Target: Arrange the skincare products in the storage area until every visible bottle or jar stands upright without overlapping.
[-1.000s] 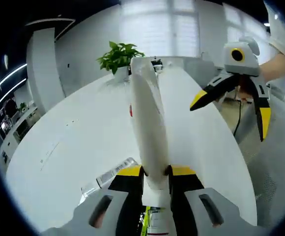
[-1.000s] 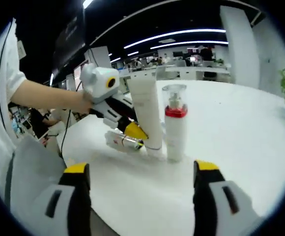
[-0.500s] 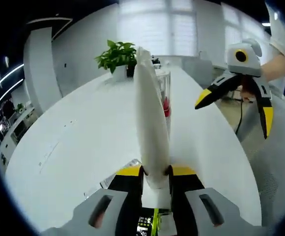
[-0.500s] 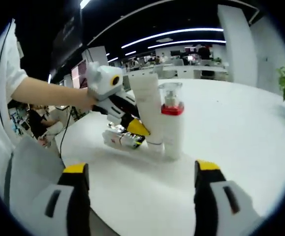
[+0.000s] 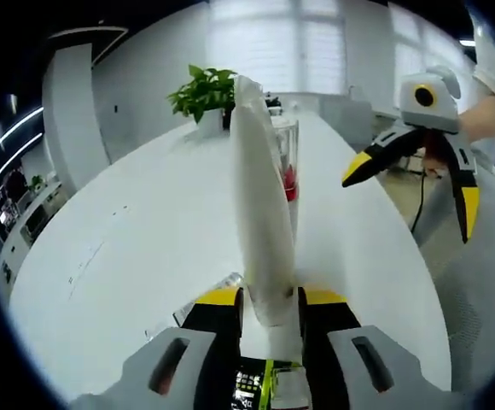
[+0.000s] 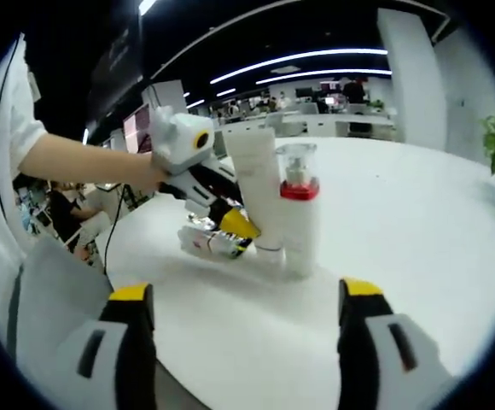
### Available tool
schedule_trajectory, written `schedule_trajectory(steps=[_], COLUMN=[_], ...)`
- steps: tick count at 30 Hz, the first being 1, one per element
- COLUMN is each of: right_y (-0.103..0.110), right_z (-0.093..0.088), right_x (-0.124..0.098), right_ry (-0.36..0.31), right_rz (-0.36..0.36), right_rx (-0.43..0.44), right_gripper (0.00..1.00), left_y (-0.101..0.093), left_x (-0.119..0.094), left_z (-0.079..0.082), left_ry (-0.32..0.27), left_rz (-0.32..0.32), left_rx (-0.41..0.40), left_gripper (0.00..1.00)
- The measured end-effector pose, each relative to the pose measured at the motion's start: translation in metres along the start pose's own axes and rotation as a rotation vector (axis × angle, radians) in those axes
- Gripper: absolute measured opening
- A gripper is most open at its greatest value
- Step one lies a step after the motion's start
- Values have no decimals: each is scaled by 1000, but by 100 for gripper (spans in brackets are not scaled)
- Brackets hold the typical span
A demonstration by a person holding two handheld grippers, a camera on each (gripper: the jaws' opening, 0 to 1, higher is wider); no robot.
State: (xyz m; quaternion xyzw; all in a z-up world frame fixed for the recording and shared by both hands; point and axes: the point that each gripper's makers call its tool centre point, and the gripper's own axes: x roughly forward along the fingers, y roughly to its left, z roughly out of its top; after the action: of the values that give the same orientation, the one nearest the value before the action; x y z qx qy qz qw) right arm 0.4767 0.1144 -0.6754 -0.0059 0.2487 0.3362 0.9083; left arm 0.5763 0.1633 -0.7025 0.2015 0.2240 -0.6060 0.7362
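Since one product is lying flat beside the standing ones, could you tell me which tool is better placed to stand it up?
Right, probably. The right tool is open and free, facing the lying bottle. The left tool is closed around the white tube.

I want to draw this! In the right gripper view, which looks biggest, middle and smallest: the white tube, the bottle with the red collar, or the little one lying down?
1. White tube, tallest.
2. Pump bottle with the red collar, nearly as tall and beside it, so a close call.
3. Small bottle lying on the table, clearly smallest.

Bright window backlight, ceiling strip lights; fisheye-warped edges, slight blur.
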Motion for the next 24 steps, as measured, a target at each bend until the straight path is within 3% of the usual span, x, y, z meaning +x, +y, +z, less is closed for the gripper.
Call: schedule_trajectory(steps=[9, 24], right_y=[3, 13], right_z=[3, 7], right_x=[-3, -5], right_ry=[-5, -17], right_rz=[3, 23], right_rx=[-9, -25], right_gripper=[89, 90], left_y=[2, -25], left_x=[-19, -61], left_z=[-5, -31], left_ry=[-6, -2], left_rz=[64, 170], left_rx=[-74, -231], left_gripper=[40, 64])
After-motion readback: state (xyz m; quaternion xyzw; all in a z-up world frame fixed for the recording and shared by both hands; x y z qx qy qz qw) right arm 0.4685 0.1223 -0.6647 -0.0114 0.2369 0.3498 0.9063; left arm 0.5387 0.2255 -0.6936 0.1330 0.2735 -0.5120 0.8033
